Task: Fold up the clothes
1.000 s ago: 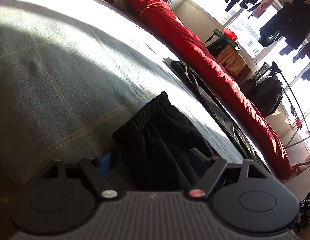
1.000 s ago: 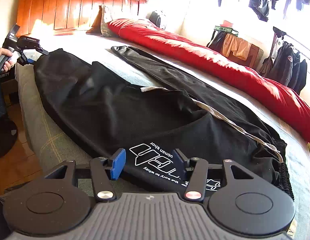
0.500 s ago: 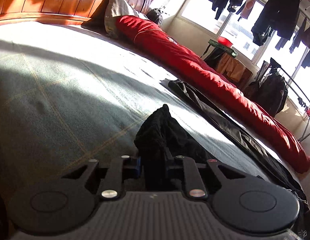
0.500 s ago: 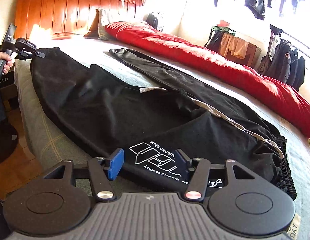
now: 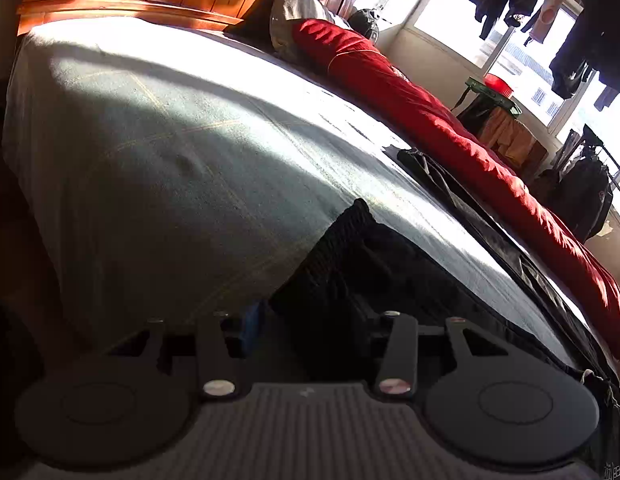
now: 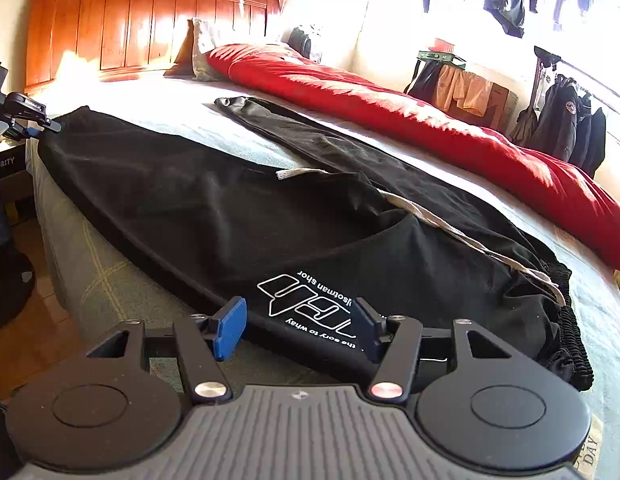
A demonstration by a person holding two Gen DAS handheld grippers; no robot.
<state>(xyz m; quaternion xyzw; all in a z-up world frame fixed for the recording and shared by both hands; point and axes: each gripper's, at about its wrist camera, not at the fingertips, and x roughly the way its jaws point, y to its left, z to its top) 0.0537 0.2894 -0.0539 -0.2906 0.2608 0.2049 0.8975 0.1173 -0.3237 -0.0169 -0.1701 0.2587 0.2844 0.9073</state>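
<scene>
Black trousers (image 6: 229, 216) spread long and flat along the near side of the bed (image 6: 105, 280), waistband (image 6: 570, 320) toward the bed's foot, one cuff (image 5: 350, 224) toward its head. Probably laid so to give straight edges for a fold. Left gripper (image 5: 312, 328) at that cuff, fingers apart, cloth between them but not pinched. Right gripper (image 6: 299, 328) also apart, astride the printed hip edge nearer the bed's foot. Fits equally a grasp about to come or a release.

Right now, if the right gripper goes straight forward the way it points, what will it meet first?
Most likely the black trousers: the printed white logo lies directly between the open fingers of the right gripper. The fabric lies flat on the bed, so the height above it is unclear.
</scene>
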